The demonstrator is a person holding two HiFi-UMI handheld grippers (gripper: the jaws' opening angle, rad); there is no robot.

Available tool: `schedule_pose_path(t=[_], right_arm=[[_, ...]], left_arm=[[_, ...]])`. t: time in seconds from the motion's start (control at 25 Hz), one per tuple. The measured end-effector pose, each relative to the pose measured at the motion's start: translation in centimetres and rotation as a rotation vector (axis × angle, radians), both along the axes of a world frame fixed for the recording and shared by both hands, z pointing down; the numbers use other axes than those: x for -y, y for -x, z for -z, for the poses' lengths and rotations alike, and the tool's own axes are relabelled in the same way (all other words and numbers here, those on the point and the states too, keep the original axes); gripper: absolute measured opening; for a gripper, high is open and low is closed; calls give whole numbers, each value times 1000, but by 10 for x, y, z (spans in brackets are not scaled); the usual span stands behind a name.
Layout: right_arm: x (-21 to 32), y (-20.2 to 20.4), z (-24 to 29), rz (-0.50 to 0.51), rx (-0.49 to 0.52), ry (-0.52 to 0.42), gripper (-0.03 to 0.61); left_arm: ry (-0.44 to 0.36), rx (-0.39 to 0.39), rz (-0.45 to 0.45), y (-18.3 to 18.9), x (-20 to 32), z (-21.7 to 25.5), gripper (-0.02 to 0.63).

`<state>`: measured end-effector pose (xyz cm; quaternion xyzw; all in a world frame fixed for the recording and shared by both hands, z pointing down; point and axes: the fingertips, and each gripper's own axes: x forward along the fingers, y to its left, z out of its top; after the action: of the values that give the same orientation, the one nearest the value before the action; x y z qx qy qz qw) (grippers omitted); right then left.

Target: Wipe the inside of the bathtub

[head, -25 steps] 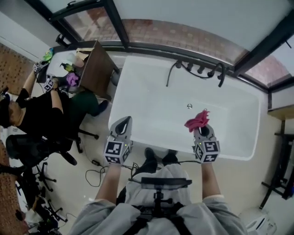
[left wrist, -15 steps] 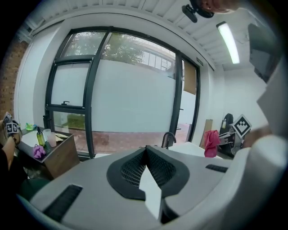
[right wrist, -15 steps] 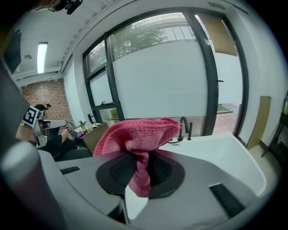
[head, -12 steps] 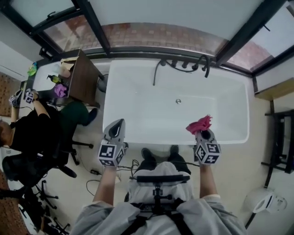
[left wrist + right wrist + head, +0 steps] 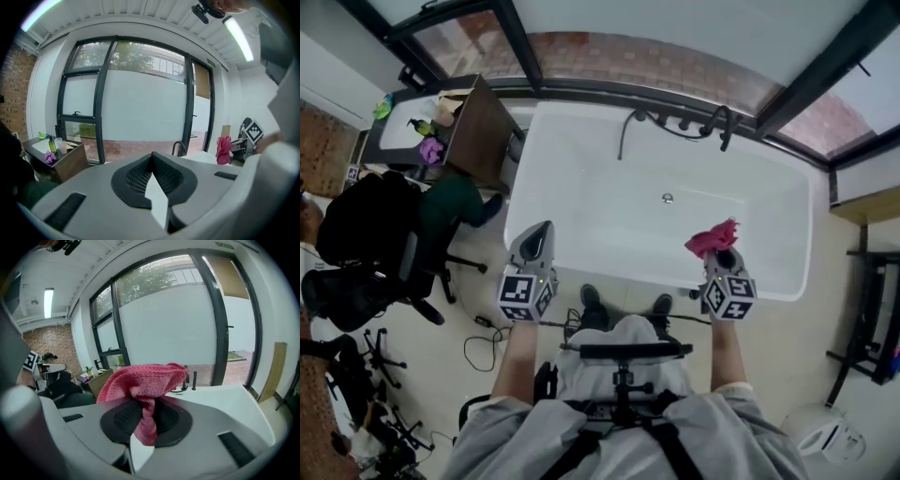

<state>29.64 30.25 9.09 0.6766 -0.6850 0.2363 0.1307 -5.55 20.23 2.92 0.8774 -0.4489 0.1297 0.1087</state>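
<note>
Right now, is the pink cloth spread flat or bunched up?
Bunched up: the pink cloth is pinched in the jaws of the right gripper, its folds crumpled above them.

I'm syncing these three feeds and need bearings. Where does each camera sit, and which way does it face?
Head view: on the person's head, looking steeply down at the bathtub; both forearms and shoes show, plus the left gripper and right gripper.
Left gripper view: rides the left gripper, facing the window along its shut, empty jaws.
Right gripper view: rides the right gripper, facing the window past the pink cloth its jaws clamp.
Shared: all three show that cloth.
</note>
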Motion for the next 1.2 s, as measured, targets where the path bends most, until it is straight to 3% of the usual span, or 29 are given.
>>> schedule_pose_path(t=[0.56,1.2], right_arm=[[-26,-39,11,51,-13,-22,51],[-69,-41,8,11,-34,-4,51]], left_arm=[[62,2,-24,-77,-43,-5,5],[63,7,-81,-91,-75,-11,5]])
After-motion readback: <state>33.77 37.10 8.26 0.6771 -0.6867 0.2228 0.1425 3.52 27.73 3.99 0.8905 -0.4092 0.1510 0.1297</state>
